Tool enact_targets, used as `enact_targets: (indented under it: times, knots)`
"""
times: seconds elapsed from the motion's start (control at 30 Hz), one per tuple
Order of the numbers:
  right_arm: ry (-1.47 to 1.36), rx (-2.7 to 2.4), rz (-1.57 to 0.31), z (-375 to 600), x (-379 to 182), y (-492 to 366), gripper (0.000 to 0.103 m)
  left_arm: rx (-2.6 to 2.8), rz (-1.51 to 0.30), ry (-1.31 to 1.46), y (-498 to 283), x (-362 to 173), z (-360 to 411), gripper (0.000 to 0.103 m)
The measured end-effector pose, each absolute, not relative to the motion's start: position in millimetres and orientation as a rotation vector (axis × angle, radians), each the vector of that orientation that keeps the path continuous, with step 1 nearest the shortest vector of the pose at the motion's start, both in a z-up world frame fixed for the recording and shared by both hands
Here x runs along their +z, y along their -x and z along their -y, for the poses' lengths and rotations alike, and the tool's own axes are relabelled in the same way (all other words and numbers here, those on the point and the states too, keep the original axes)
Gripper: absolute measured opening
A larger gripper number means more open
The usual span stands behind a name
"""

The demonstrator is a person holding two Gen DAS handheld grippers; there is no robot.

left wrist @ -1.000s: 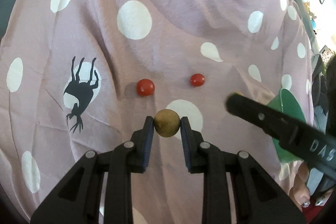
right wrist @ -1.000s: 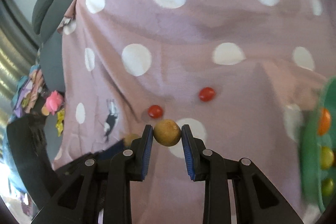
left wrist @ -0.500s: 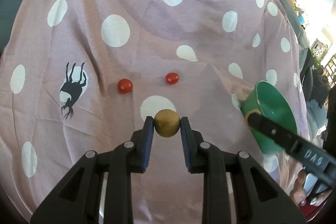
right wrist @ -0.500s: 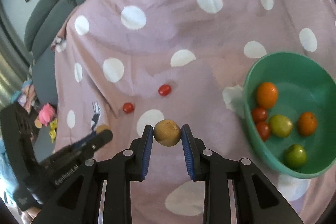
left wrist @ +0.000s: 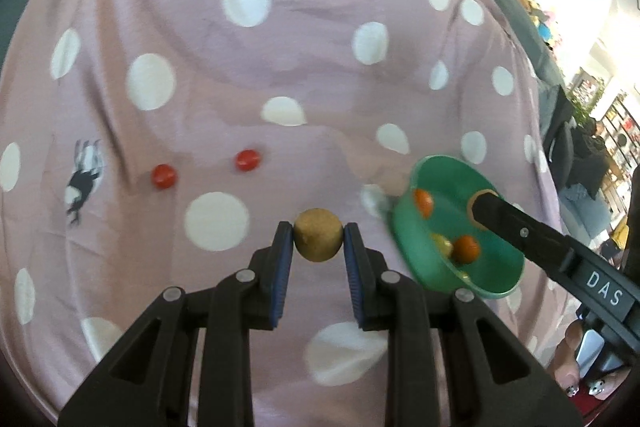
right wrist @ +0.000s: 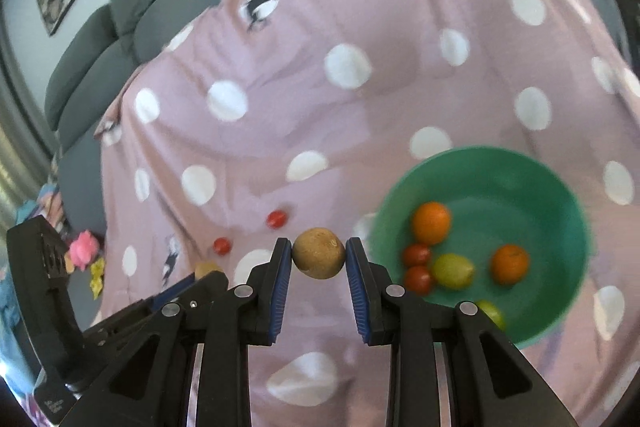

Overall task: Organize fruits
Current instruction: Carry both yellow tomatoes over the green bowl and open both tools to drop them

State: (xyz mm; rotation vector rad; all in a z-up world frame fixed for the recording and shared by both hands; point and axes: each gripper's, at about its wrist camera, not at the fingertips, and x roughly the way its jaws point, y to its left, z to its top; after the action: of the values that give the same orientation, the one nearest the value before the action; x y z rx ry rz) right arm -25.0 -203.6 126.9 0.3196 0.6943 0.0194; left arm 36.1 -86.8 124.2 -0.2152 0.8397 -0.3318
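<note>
Both grippers are now raised farther above the blanket (left wrist: 304,75). Left wrist view: left gripper (left wrist: 318,241) is clamped on a brown fruit (left wrist: 318,240); green bowl (left wrist: 404,227) is seen at right. Right wrist view: right gripper (right wrist: 318,259) is clamped on a second brown fruit (right wrist: 318,259), held beside the bowl rim.

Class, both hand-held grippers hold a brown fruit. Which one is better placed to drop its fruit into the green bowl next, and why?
Right. In the left wrist view the right hand-held gripper already reaches over the green bowl, while the left hand-held gripper holds its brown fruit over the blanket, beside the bowl.
</note>
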Motion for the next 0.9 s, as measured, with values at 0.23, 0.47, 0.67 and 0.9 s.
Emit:
enact_targets:
  times: [0.23, 0.47, 0.67, 0.9]
  knots:
    - [-0.363, -0.062, -0.67, 244, 130, 36, 0.03, -0.397, -0.837, 0.164, -41, 125, 135, 0.025]
    - [-0.42, -0.165, -0.659, 282, 126, 46, 0.03, -0.472, -0.852, 0.109, -46, 121, 185, 0.025]
    - [-0.48, -0.222, -0.688, 308, 116, 44, 0.03, -0.524, -0.875, 0.076, -50, 114, 217, 0.025]
    - [-0.489, -0.269, -0.731, 316, 106, 41, 0.03, -0.546, -0.909, 0.063, -51, 102, 235, 0.026]
